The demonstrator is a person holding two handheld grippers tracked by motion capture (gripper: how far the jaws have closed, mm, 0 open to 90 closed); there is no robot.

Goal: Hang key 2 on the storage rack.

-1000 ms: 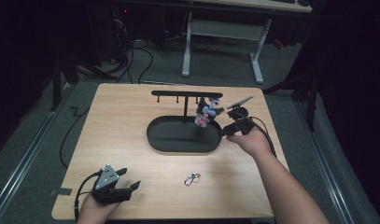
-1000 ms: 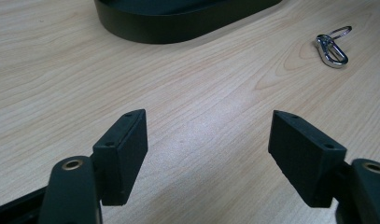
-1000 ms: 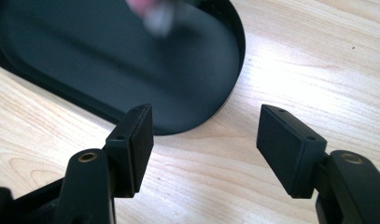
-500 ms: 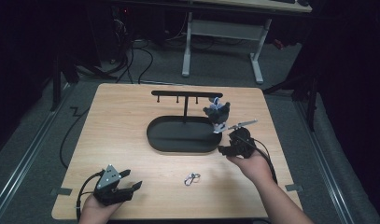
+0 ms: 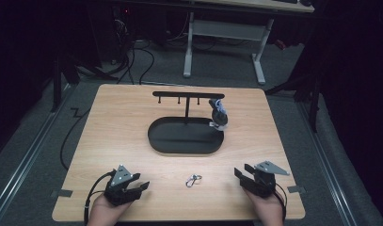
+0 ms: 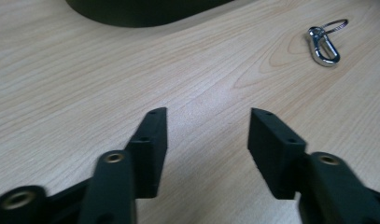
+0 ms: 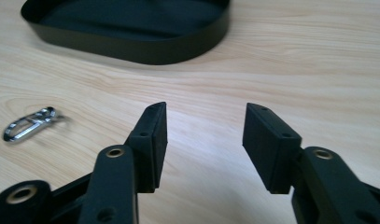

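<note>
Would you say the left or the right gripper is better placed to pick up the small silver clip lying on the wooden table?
Marginally the right gripper: it seems slightly nearer the small silver clip. The left gripper also faces it, and both are open and empty.

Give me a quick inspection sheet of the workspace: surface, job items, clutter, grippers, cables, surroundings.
Surface: wooden table, bare wood around the items.
Job's things: silver carabiner clip lying flat near the front edge, between the two grippers; black rack with hooks standing in an oval black tray; a small keychain figure hanging at the rack's right end.
Clutter: nothing seen.
Grippers: left gripper and right gripper low at the front edge; both have just been closing, jaws apart, nothing between them.
Cables: black cable trails from the left gripper; more cables on the floor.
Surroundings: dark room, white desk frame behind.
</note>
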